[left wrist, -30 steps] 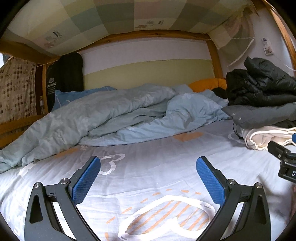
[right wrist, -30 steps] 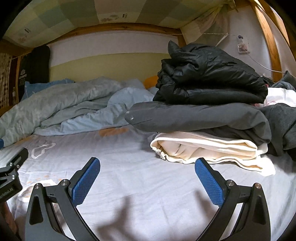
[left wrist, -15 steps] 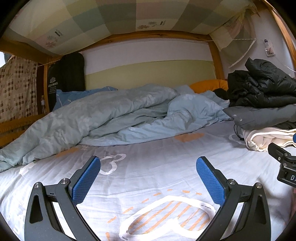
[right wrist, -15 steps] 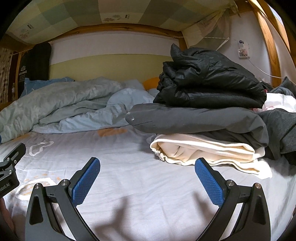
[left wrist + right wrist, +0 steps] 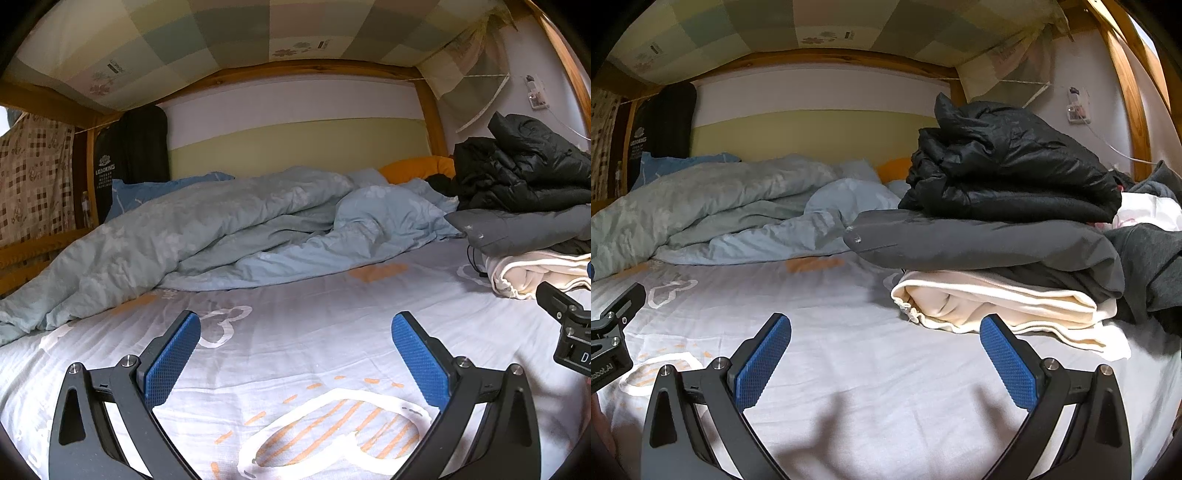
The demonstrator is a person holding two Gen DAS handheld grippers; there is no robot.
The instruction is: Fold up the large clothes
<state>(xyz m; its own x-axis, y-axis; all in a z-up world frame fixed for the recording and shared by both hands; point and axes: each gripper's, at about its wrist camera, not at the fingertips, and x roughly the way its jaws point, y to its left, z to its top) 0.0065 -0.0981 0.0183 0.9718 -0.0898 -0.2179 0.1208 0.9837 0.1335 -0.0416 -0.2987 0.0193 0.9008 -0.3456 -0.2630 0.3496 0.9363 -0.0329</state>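
Lower bunk under a wooden frame, white bed sheet (image 5: 295, 350) printed with orange and white hearts, crumpled light-blue duvet (image 5: 221, 225) bunched along the far wall. Folded clothes stack sits on the sheet at the right side: black puffer jacket (image 5: 1008, 173) on top, dark grey jacket (image 5: 979, 240) under it with one flat edge sticking out leftward, cream garment (image 5: 990, 306) at the bottom, its drawstring end facing the camera. More grey clothing (image 5: 1152, 258) lies loose just right of the stack, touching it. Left gripper (image 5: 295, 350) is spread wide, blue pads over bare sheet, holding nothing. Right gripper (image 5: 884, 350) is also spread wide and empty, its right pad just in front of the cream garment, not touching. Compared with a second ago, the stack looks slightly nearer and larger in the right wrist view; left view is nearly unchanged; both claws stay equally wide.
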